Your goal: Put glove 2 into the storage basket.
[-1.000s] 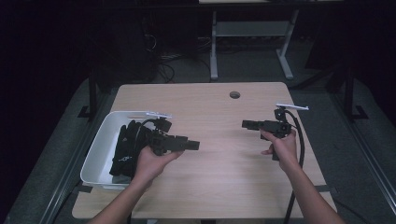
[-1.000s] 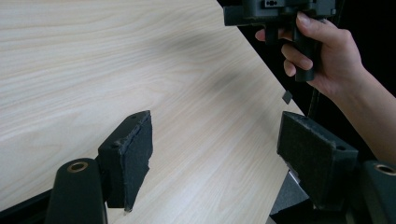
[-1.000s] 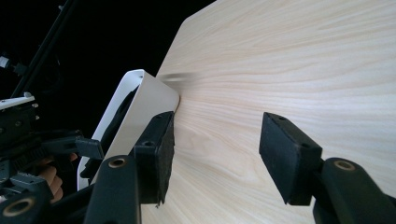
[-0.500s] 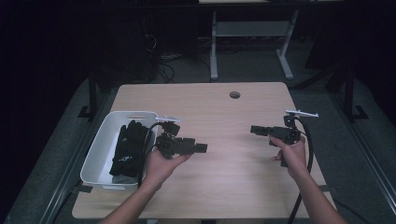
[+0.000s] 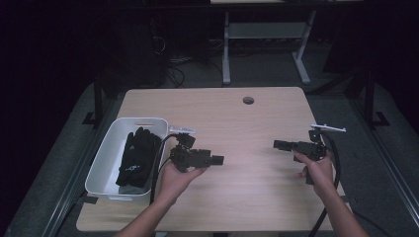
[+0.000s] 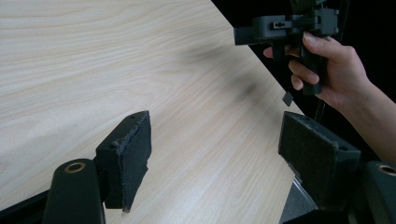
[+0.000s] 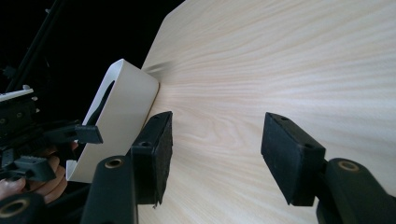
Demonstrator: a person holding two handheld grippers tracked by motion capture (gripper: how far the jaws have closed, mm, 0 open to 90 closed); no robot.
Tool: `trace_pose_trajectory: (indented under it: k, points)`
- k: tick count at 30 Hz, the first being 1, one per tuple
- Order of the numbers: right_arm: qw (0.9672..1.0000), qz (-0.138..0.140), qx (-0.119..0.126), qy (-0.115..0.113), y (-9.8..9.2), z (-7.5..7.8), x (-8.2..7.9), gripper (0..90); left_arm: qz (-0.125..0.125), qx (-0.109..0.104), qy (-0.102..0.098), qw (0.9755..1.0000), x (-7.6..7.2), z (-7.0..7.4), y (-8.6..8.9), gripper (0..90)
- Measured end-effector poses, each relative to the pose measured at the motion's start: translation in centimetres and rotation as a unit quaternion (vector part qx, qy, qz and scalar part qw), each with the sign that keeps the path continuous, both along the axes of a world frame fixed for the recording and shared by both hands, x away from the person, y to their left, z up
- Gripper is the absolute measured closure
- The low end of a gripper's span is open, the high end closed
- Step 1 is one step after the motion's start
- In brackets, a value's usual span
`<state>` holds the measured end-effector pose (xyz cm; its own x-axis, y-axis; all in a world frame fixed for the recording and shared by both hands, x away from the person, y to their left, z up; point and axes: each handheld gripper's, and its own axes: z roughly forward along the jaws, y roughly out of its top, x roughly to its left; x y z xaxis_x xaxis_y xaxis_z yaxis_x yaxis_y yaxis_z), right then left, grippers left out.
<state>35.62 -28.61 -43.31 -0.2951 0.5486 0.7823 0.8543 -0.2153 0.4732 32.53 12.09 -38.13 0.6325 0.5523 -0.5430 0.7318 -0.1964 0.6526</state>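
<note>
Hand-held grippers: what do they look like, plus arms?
Both are black, pistol-grip units. The left hand-held gripper and the right hand-held gripper each carry a grey plate on top and trail a black cable. Jaws are blocky with dark, rough-textured pads. Forearms are bare, no sleeves.

A rectangular light-wood table (image 5: 257, 123) with a round cable hole (image 5: 248, 100) at twelve o'clock is sitting on a grey floor (image 5: 346, 108) in a dark, dimly lit room. Beyond it, a white metal desk frame (image 5: 262, 34) is standing, with black cables (image 5: 173, 61) lying at eleven o'clock.
</note>
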Motion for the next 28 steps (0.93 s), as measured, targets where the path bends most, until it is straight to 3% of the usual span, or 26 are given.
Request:
trace_pose_trajectory:
  k: [15, 28]
  points:
    - [0.9999, -0.011, -0.001, 0.012, -2.5, -2.1, -2.5, 42.2, -0.002, -0.003, -0.005, 1.0, -0.8, -1.3, -0.9, 25.5]
    - [1.0, -0.007, -0.003, -0.006, -3.3, -2.6, -4.9, 38.6, -0.002, -0.005, -0.015, 0.9999, -2.0, -2.5, -0.9, 25.5]
